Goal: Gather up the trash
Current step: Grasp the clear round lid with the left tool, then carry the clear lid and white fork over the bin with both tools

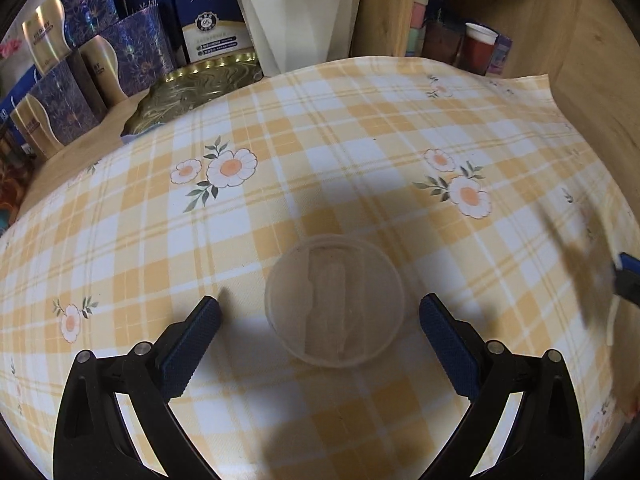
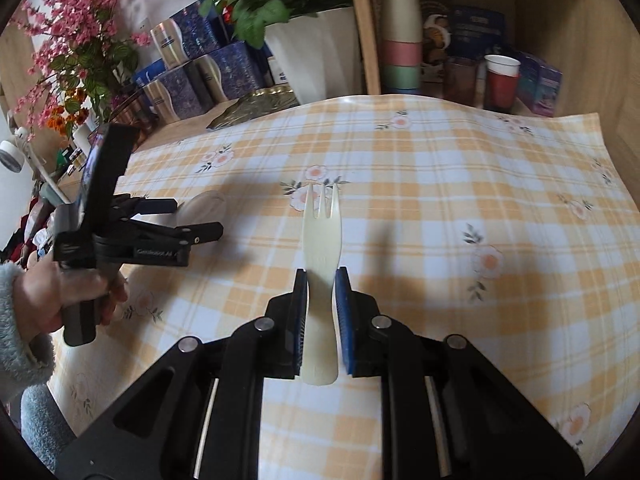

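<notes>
Right wrist: left tongs [image 2: 200, 218] arm reads "Genrobot"; blue box [image 1: 208, 8] "95".

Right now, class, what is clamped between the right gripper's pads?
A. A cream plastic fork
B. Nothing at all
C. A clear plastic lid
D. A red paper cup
A: the right gripper is shut on the cream plastic fork, prongs pointing away, while the clear plastic lid lies on the checked tablecloth.
</notes>
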{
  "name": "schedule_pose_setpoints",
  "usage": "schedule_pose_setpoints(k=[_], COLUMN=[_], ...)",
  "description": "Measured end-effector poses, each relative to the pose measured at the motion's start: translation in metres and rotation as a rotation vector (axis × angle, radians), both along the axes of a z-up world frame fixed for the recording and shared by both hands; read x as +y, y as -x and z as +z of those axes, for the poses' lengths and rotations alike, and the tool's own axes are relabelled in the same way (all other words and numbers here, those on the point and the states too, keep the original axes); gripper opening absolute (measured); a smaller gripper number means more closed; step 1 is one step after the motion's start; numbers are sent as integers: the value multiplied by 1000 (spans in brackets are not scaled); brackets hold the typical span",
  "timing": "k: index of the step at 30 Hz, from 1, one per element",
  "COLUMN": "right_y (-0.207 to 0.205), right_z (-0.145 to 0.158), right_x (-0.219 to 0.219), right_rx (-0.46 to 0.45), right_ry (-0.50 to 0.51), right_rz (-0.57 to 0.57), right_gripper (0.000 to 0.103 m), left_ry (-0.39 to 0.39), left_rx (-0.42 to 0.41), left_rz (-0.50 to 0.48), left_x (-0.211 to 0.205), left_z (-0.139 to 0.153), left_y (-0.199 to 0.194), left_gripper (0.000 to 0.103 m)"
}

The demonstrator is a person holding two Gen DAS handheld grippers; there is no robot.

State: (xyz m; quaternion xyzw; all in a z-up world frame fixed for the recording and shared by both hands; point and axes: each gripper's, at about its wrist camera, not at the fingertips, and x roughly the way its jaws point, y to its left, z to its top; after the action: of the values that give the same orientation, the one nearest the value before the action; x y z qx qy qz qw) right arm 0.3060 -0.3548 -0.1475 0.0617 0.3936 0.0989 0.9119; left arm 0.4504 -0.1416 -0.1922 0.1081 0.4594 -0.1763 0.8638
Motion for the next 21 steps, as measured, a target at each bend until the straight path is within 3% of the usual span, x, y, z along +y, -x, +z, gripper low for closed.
schedule_pose_setpoints(k=[3, 5, 7, 14, 21], right_y=[11, 18, 24, 46, 74], right_z=[6, 8, 10, 17, 24], right_x=[-6, -10, -11, -6, 6], right_rx=[-13, -17, -21, -27, -38], right_ry=[-12, -24, -32, -49, -64], right_rz=[-9, -17, -25, -31, -25], right_gripper=[18, 18, 18, 18, 18], left_ry=[-4, -2, 8, 0, 61], left_rx=[3, 3, 4, 34, 27], left_rz=[-1, -1, 9, -38, -66], left_x=[0, 1, 6, 15, 27], left_z=[1, 2, 7, 12, 28], left_y=[0, 1, 3, 31, 87], left_gripper=[97, 89, 65, 63, 63])
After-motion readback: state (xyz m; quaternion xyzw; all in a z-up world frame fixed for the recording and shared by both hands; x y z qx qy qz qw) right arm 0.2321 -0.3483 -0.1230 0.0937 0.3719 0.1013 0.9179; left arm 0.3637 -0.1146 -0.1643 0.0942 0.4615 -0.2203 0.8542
